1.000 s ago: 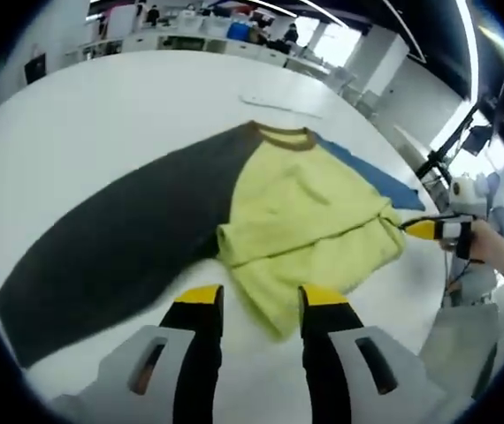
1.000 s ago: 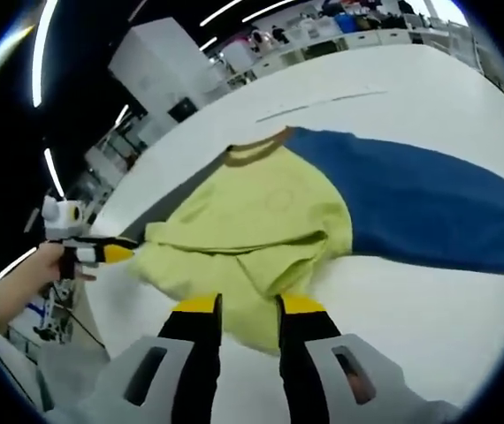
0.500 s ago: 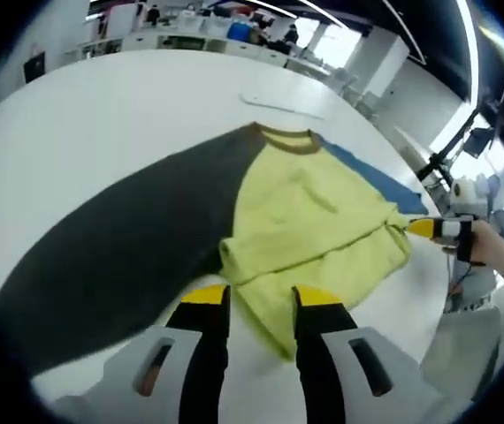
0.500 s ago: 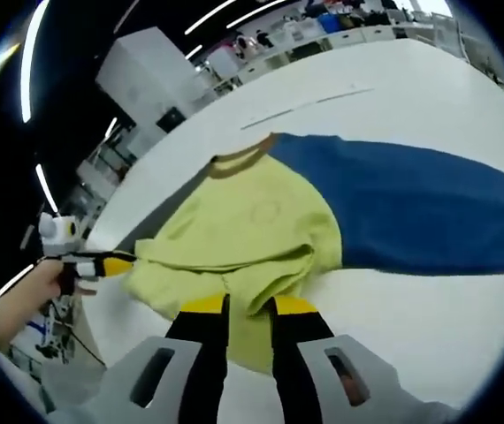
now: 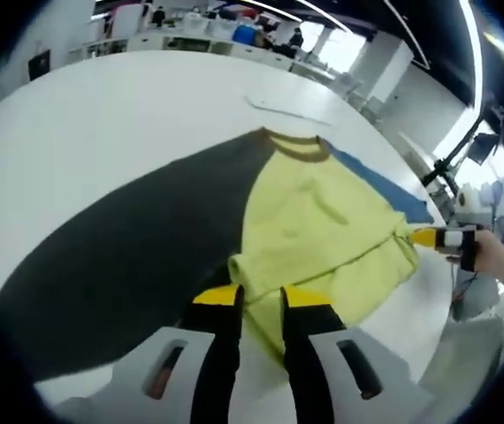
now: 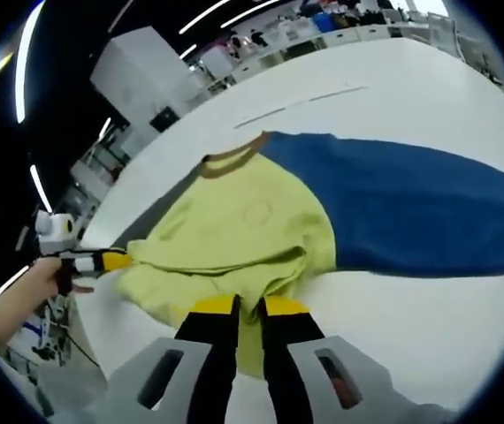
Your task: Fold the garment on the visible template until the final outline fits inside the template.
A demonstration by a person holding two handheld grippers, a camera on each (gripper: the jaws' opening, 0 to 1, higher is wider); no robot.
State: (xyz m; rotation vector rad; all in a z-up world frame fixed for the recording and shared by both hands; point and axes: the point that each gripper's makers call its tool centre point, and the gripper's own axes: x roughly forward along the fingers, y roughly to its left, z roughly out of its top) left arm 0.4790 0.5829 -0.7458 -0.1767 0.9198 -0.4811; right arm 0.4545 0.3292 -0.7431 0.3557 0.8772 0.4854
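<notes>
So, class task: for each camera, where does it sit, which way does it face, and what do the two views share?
Left gripper view: rides the left tool, facing the shirt's dark sleeve; the right tool and a hand show.
Right gripper view: rides the right tool, facing the blue sleeve; the left tool shows in a hand.
Shared: the shirt, the white table, each tool nipping the yellow hem.

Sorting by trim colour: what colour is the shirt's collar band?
Brown, on the collar of the shirt; clearest in the right gripper view.
</notes>
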